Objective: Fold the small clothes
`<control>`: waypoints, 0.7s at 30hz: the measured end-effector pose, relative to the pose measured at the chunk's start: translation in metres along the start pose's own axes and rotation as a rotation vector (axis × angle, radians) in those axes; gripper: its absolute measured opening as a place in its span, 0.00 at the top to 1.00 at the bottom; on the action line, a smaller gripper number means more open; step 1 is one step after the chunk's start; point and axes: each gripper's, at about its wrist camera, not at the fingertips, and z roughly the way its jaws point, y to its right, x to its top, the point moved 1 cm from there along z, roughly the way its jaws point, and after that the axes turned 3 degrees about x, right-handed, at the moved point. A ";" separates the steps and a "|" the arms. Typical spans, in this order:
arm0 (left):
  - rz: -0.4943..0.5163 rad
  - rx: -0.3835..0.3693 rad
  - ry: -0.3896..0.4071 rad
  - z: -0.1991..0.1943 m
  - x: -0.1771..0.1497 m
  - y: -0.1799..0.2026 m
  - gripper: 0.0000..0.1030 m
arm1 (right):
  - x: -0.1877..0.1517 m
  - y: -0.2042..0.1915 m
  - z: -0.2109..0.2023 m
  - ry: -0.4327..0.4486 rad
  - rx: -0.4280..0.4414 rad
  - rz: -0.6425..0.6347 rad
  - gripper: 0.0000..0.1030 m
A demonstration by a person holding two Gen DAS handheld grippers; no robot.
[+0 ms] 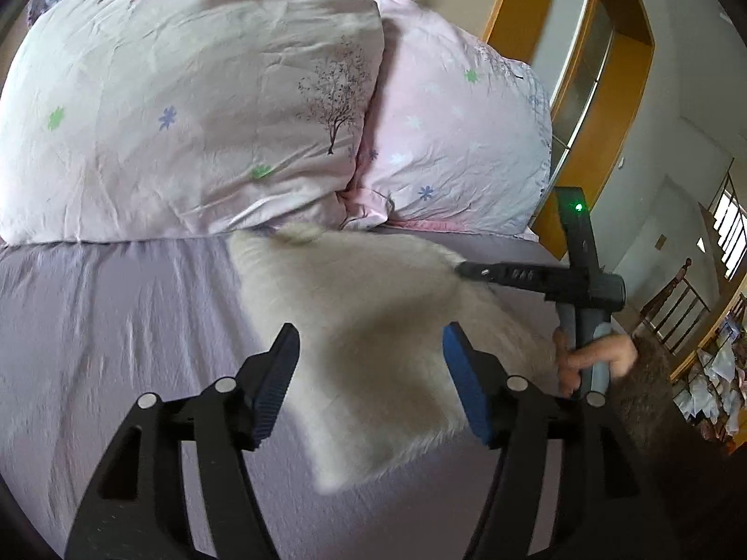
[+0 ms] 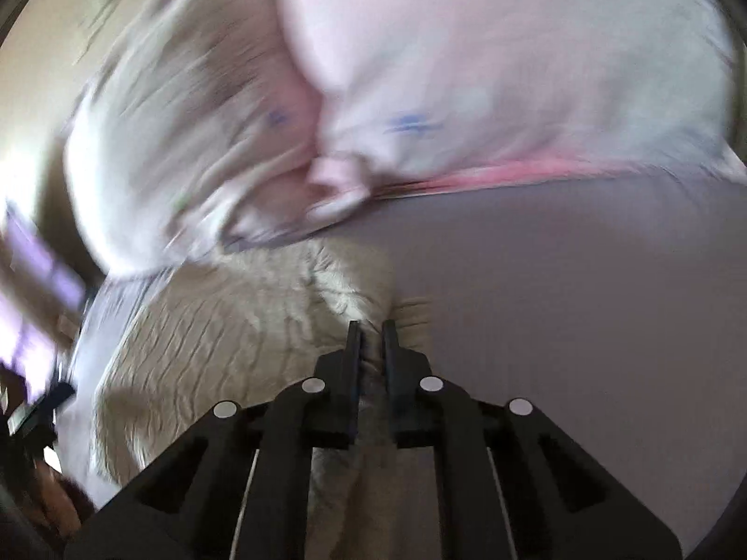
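— How do the tongs stand?
— The right gripper (image 2: pixel 371 326) is clenched on the edge of the fluffy white garment (image 2: pixel 210 336). The left gripper (image 1: pixel 371 368) is spread wide above it, grasping nothing.
— Where is the garment?
— On the lilac sheet (image 1: pixel 116 317), touching the two pillows (image 1: pixel 186 107).

Cream garment (image 1: pixel 373 317) (lilac sheet (image 1: pixel 116 308))

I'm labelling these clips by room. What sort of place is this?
Most likely a bedroom: two pink printed pillows rest at the head of a bed with a lilac sheet, and a fluffy cream garment lies on it.
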 end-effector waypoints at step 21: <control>-0.032 0.276 -0.072 -0.030 -0.068 0.007 0.03 | -0.096 -0.063 -0.097 0.014 0.105 -0.235 0.01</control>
